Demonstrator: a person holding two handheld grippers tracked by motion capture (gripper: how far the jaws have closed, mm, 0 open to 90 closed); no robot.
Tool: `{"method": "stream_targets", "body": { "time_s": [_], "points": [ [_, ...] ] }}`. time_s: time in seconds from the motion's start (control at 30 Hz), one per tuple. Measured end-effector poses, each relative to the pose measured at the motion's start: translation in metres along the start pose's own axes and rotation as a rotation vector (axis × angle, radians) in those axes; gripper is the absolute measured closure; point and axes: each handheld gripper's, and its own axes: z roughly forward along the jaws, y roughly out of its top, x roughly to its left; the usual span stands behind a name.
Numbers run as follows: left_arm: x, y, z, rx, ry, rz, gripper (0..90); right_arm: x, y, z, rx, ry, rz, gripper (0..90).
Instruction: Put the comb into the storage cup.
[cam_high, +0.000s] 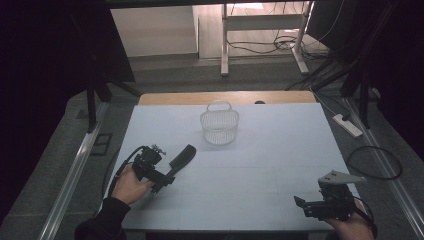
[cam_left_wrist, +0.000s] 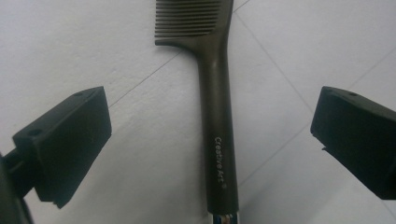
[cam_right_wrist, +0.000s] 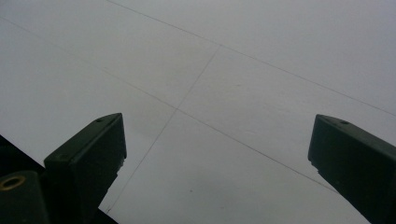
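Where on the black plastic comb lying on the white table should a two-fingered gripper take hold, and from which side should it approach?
Probably by its straight, narrow handle, coming from the handle end. The black plastic comb lies flat on the white table, handle towards the left gripper, whose open fingers already stand either side of it without touching. The toothed head is wider and flexible, so it makes a poorer hold.

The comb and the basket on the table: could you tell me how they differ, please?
The comb is dark, opaque and lies flat; the basket is pale, see-through mesh and stands upright. The comb lies between the left tool's open jaws; the basket stands apart, farther back. Both rest on the white table.
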Motion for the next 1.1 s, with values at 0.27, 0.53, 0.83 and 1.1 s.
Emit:
{"method": "stream_targets", "body": {
  "time_s": [0.27,0.53,0.83,1.1],
  "points": [
    [-0.005,0.001,0.021,0.057,0.007,0.035,0.0,0.000,0.000,0.000,0.000,0.000,-0.001,4.9],
    [-0.010,0.001,0.033,0.098,0.045,0.072,0.0,0.000,0.000,0.000,0.000,0.001,-0.004,4.9],
    [-0.012,0.001,0.033,0.101,0.054,0.065,0.0,0.000,0.000,0.000,0.003,0.000,-0.006,4.9],
    [-0.015,0.004,0.031,0.132,0.057,0.054,3.5,0.000,0.000,0.000,0.004,0.001,-0.008,4.9]
  ]
}}
